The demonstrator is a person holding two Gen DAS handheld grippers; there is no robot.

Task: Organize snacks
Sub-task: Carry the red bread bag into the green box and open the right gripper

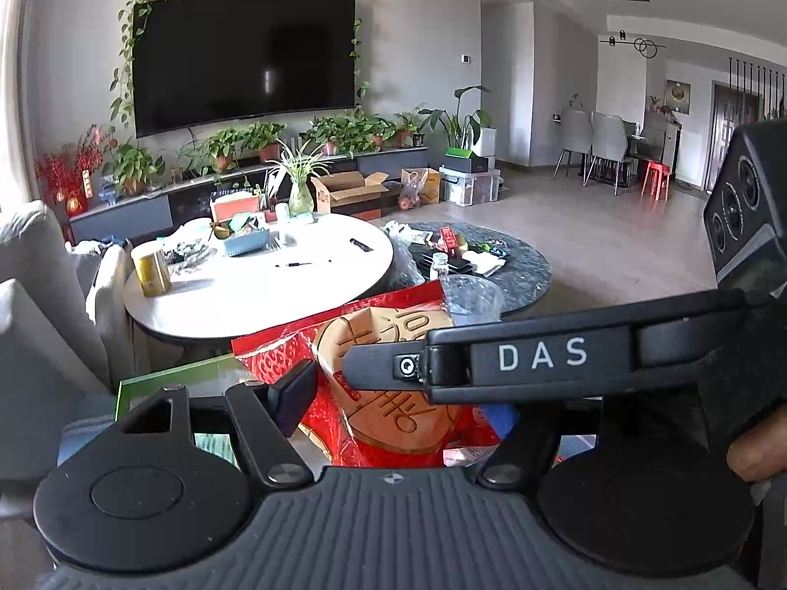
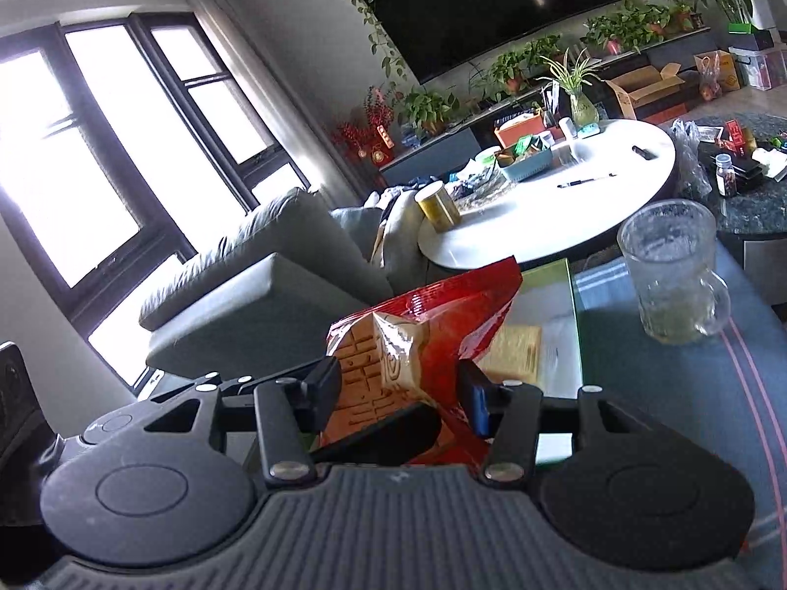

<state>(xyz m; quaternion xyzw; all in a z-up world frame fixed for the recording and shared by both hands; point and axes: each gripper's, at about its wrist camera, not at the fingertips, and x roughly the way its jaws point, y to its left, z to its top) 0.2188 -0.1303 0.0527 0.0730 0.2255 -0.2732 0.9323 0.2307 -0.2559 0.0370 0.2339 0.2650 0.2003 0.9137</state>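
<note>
Gripping from both sides: the red snack packet sits between the fingers of the right gripper, whose jaws are closed on it, pads pressing its crinkled sides. The packet stands up out of the grip, its round tan biscuit with raised characters showing through the clear front, its torn red top edge uppermost.

Left wrist view: the same packet lies between the left gripper's fingers. Left finger is against the packet's edge; the other finger, with its blue pad, shows only partly beneath the right gripper's body, which crosses the frame with white lettering. Jaws look clamped on the packet from this side too. A bit of a hand is at the right edge.

Just beyond, lower down: a glass-topped table with a green edge, a yellow packet lying flat on it. An empty glass mug stands on a dark striped surface to the right.

Farther: a grey sofa on the left, a round white table with a gold tin, blue basket, pen and clutter. Beside it a dark round table.

Far wall: television framed by trailing vines, potted plants along the low cabinet.
</note>
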